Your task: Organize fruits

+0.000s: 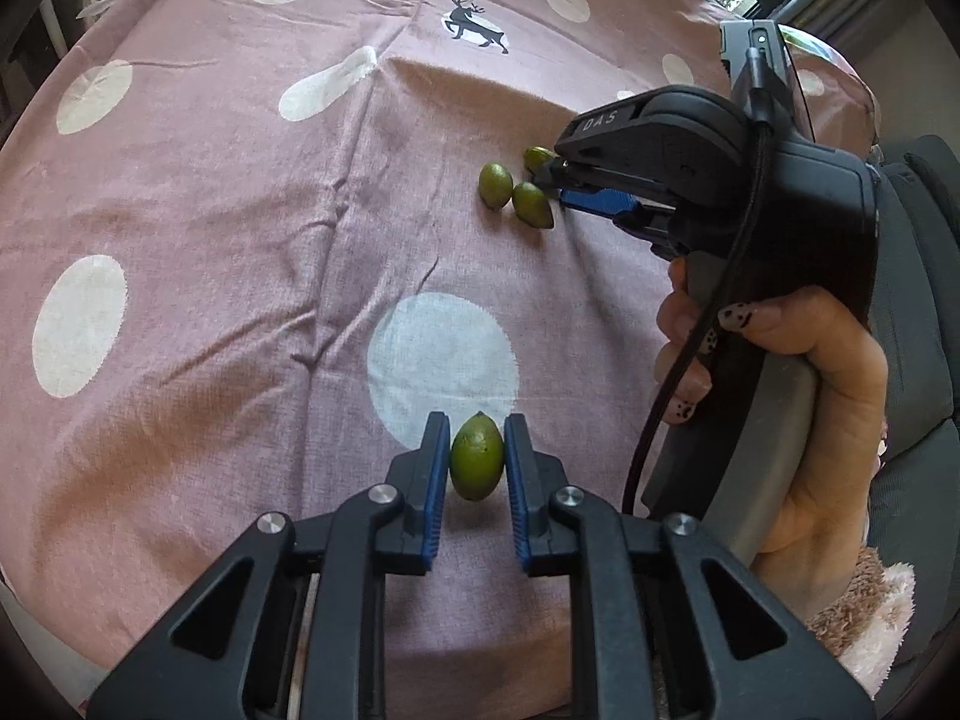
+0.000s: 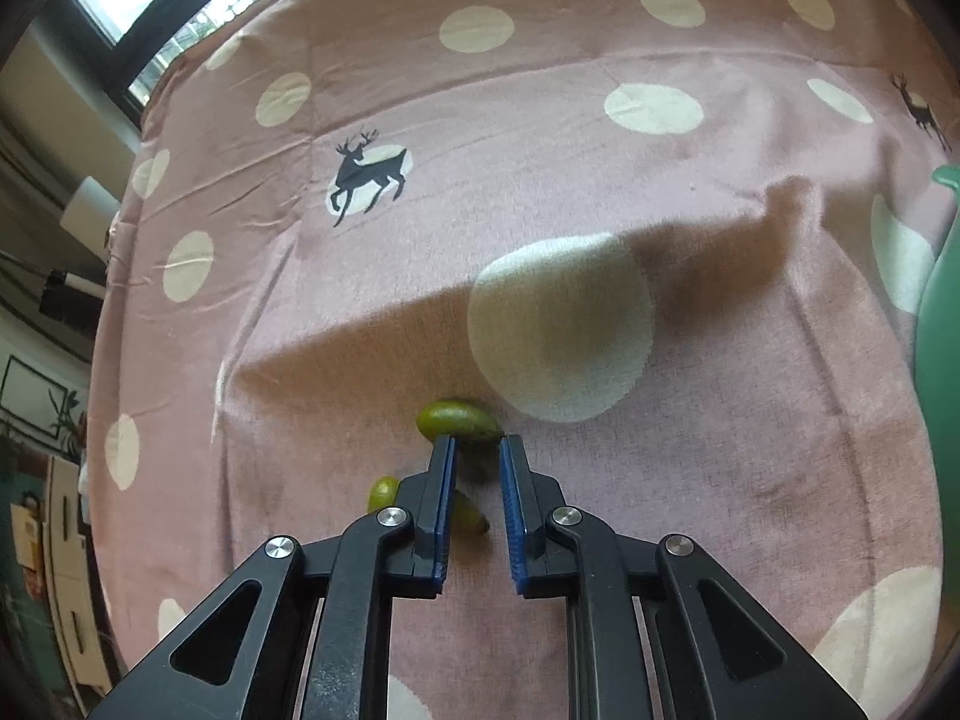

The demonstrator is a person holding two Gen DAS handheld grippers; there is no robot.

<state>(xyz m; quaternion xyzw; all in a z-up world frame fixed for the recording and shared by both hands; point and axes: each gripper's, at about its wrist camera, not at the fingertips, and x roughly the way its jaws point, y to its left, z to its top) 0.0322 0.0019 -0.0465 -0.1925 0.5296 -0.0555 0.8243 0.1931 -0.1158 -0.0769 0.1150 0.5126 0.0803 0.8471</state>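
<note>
Green fruits gathered on a pink polka-dot cloth (image 1: 240,240)

One green fruit (image 1: 477,464) is pinched upright between the blue pads of the left gripper (image 1: 477,450), over a white dot. The right gripper (image 2: 478,450) is spread, nothing between its jaws, its tips set among three clustered fruits (image 1: 495,185); one of them (image 2: 459,420) lies just beyond the tips.

Green fruits (image 1: 477,465) — pink cloth (image 1: 210,210) w/ white dots, black deer (image 1: 474,24).
</note>
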